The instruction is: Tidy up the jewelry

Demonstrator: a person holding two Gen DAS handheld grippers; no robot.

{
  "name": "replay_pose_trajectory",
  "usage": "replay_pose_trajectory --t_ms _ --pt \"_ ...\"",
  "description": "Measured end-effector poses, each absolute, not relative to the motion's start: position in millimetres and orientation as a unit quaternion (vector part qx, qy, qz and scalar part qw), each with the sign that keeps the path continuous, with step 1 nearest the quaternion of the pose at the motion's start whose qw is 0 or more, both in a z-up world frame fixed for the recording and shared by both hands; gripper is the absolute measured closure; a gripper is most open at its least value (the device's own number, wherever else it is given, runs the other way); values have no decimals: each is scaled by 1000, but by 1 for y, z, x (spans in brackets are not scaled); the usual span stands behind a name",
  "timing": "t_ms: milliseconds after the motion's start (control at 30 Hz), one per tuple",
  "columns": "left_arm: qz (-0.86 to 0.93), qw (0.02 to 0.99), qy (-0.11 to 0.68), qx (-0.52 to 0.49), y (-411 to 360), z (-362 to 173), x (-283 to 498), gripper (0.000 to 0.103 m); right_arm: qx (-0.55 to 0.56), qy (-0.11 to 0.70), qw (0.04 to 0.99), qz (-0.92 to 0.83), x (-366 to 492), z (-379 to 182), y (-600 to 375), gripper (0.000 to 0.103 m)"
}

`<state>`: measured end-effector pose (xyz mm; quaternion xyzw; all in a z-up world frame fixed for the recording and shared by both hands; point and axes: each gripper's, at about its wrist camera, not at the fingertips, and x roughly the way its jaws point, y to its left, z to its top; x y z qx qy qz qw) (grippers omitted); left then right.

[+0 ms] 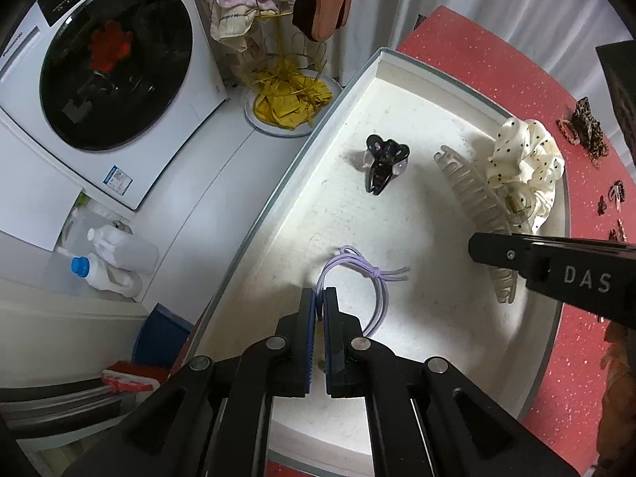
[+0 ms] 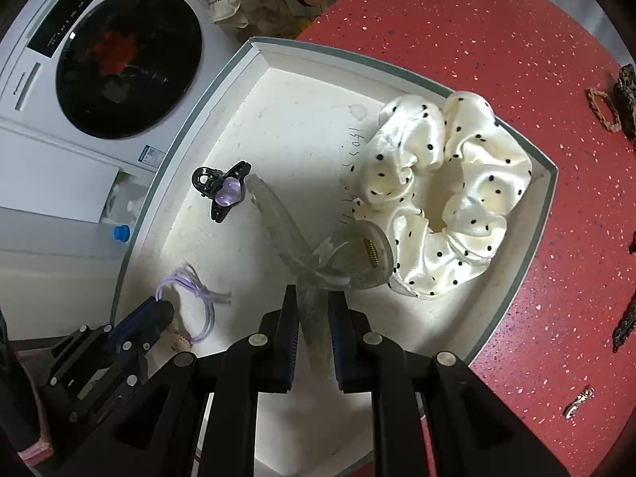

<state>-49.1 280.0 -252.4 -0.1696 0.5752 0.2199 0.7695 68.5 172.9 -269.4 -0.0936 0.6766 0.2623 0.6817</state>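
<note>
A white tray [image 1: 278, 194] [image 2: 190, 127] with a grey rim sits on the red table. Inside lie a black mini claw clip with a purple heart [image 1: 383, 163] [image 2: 222, 192] and a cream polka-dot scrunchie [image 1: 524, 155] [image 2: 449, 198]. My left gripper [image 1: 320, 296] [image 2: 161, 306] points down, shut on a lavender hair tie [image 1: 357, 270] [image 2: 198, 298] that rests on the tray floor. My right gripper [image 2: 314, 300] [image 1: 477, 248] is shut on one end of a large clear claw clip [image 2: 302, 238] [image 1: 473, 198], whose other end lies beside the scrunchie. A small beige beaded piece [image 2: 179, 338] shows under the left fingers.
Leopard-print hair pieces [image 1: 586, 127] [image 2: 624, 95], small dark clips [image 1: 614, 196] and a silver pin [image 2: 580, 399] lie on the red speckled table [image 2: 477, 39] right of the tray. A washing machine [image 1: 115, 63] and bottles [image 1: 115, 262] stand beyond the table's left edge.
</note>
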Motion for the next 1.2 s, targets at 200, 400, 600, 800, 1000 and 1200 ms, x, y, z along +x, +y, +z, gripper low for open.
replay_pose_trajectory --t_ms 200,400,600,800,1000,1200 --pt "222 763 583 -168 279 -253 -50 98 -84 677 679 272 68 -268 170 70" --pt "224 758 589 -165 276 -254 -47 98 -66 671 682 282 70 -248 155 60" --pt "219 754 594 -176 274 -255 -45 98 -48 662 690 289 69 -226 142 58" --pt "237 757 584 -172 270 -244 -47 1 -29 657 696 288 63 -212 127 58" --pt "239 759 587 -152 264 -235 -42 1 -15 651 704 283 63 -202 115 58" --pt "238 772 575 -128 258 -219 -38 1 -1 644 716 269 63 -190 93 48"
